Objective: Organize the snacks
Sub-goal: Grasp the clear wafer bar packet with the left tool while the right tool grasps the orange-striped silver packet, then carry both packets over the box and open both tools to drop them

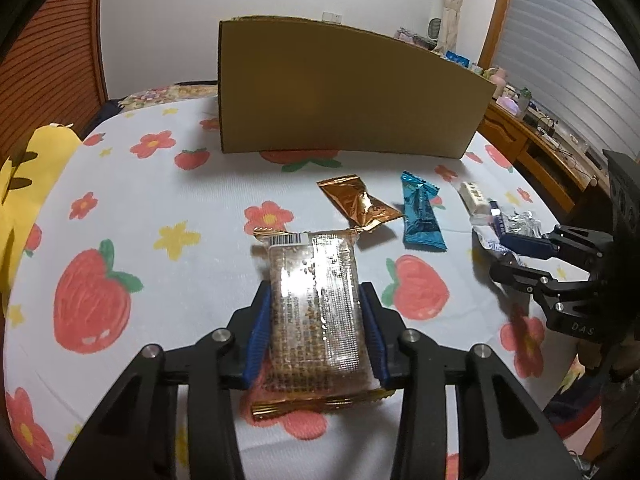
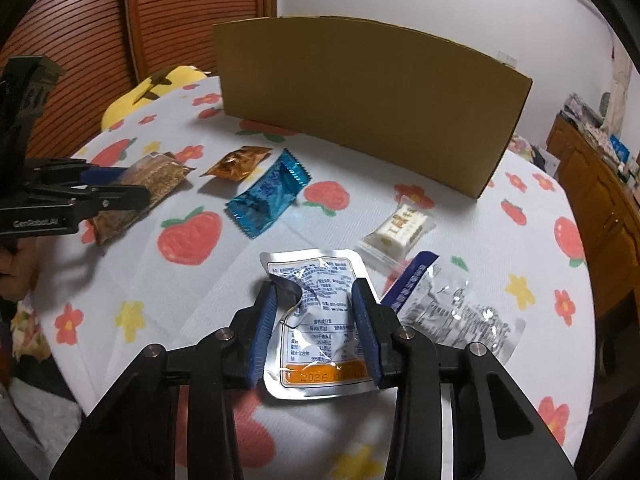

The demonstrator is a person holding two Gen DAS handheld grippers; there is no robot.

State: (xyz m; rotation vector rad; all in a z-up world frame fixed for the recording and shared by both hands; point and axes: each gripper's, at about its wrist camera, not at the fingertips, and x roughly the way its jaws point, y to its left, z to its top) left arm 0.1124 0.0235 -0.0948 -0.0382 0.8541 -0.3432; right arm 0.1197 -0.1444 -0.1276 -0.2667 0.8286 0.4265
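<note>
My left gripper point(image 1: 316, 300) is shut on a clear-wrapped sesame bar point(image 1: 316, 312), its blue pads against both long sides; it also shows in the right wrist view point(image 2: 140, 196). My right gripper point(image 2: 316, 304) is shut on a silver foil pouch point(image 2: 316, 320) with printed text, which lies low over the cloth. An orange packet point(image 1: 358, 204) and a blue packet point(image 1: 420, 212) lie ahead on the cloth. A white nougat candy point(image 2: 400, 228) and a clear blue-edged wrapper point(image 2: 452, 308) lie to the right. A brown cardboard box point(image 1: 340, 88) stands behind them.
The table has a white cloth point(image 1: 168, 184) with strawberries and flowers. A yellow cushion point(image 1: 24, 184) sits at the left edge. A wooden cabinet point(image 2: 600, 200) with clutter stands to the right, a slatted wooden door point(image 2: 180, 12) at the back left.
</note>
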